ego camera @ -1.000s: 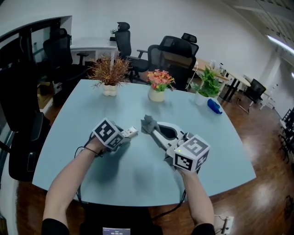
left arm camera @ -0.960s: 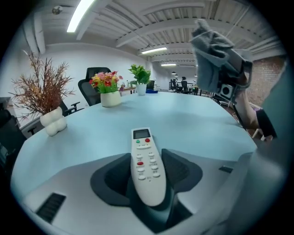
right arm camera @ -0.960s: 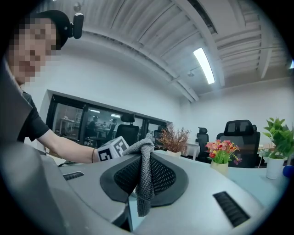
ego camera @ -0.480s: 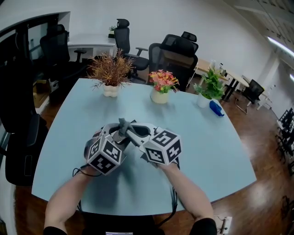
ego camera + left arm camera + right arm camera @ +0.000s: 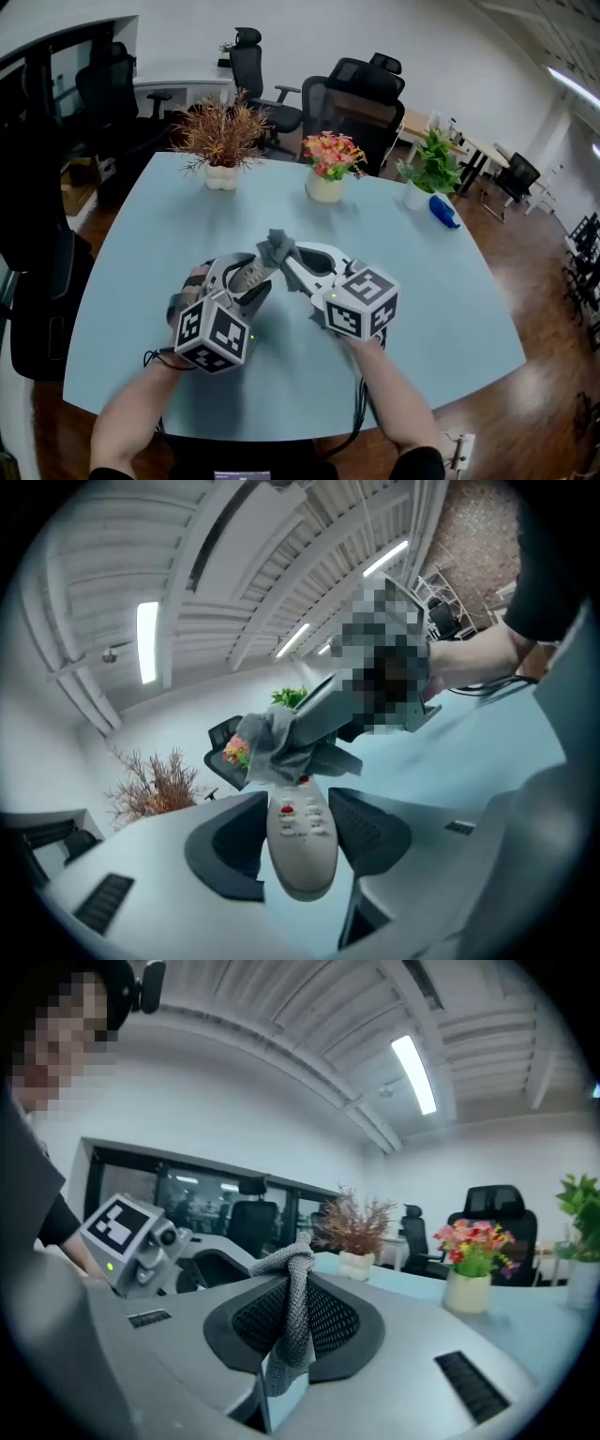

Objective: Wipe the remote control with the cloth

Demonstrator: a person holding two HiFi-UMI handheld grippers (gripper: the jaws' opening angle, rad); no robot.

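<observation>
A pale grey remote control point(image 5: 300, 841) with red and white buttons sits between my left gripper's point(image 5: 298, 829) jaws, which have just been closing and now press on its sides. In the head view the left gripper point(image 5: 246, 278) holds the remote point(image 5: 251, 274) up off the blue table point(image 5: 450, 309). My right gripper point(image 5: 286, 258) is shut on a bunched grey cloth point(image 5: 277, 247). The cloth point(image 5: 272, 747) lies against the remote's far end. In the right gripper view the cloth point(image 5: 292, 1316) hangs pinched between the dark pads of that gripper point(image 5: 291, 1335).
Along the table's far side stand a dried-plant pot point(image 5: 223, 141), a flower pot point(image 5: 325, 173), a green plant point(image 5: 427, 173) and a blue object point(image 5: 441, 216). Office chairs point(image 5: 361, 98) stand beyond the far edge.
The left gripper has raised the remote off the table and rolled its wrist. The right gripper has moved left with the cloth, which now meets the remote's far end.
</observation>
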